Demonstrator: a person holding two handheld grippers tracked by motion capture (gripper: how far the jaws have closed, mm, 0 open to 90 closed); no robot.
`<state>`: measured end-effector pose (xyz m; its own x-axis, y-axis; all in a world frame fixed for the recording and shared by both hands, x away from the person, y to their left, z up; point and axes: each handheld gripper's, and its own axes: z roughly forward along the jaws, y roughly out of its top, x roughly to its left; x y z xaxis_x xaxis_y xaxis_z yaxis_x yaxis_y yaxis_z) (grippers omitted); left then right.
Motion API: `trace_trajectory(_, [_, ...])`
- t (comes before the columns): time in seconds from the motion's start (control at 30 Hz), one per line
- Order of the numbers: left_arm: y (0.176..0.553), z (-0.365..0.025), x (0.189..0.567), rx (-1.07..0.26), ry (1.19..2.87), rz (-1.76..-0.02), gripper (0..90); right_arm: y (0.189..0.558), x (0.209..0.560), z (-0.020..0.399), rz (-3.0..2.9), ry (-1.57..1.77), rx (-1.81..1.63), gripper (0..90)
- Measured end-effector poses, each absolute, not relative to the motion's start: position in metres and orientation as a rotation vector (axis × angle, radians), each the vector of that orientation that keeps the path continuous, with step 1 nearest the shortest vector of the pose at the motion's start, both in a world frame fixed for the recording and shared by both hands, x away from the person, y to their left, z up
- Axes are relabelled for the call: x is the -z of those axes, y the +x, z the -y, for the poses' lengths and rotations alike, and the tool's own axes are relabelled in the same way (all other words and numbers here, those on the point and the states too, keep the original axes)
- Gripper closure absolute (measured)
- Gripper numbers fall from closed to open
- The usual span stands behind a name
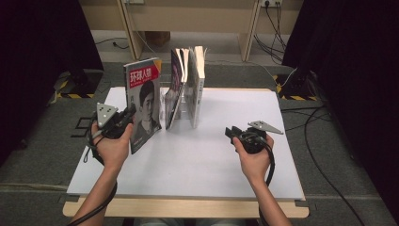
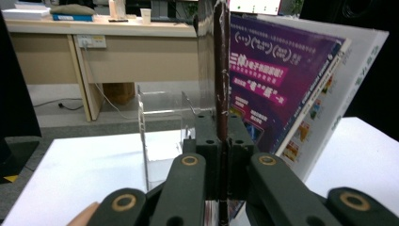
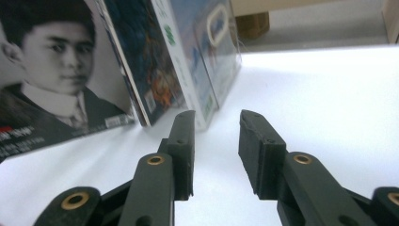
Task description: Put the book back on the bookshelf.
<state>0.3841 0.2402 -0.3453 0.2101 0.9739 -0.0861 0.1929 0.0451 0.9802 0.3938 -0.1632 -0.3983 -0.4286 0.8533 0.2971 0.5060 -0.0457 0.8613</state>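
Observation:
A magazine (image 1: 143, 94) with a black-and-white portrait cover stands upright on the white table (image 1: 202, 165), left of centre. My left gripper (image 1: 129, 115) is shut on its lower left edge. In the left gripper view that edge (image 2: 221, 70) runs up between my left gripper's (image 2: 220, 136) jaws. My right gripper (image 1: 230, 133) hovers low over the table at the right, pointing left toward the books. Its jaws stand open with nothing between them in the right gripper view (image 3: 216, 127), where the portrait cover (image 3: 56, 70) shows at the left.
Several books (image 1: 190, 84) stand leaning in a clear acrylic rack (image 2: 146, 136) at the table's back centre. A purple-covered one (image 2: 282, 80) is just beyond the held magazine. Wooden desks and floor cables (image 1: 320, 117) lie past the table.

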Motion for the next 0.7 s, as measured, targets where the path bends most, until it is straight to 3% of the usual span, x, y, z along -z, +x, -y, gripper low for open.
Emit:
trace_trajectory(0.33, [0.371,-0.257,0.331,-0.945,1.357,-1.202,86.8,0.384,0.428,0.175,-1.911,1.515,-1.423,67.4])
trace_trajectory(0.7, [0.405,-0.253,0.33,-0.938,1.359,-1.219,86.8,0.382,0.443,0.185,-1.901,1.559,-1.394,67.4])
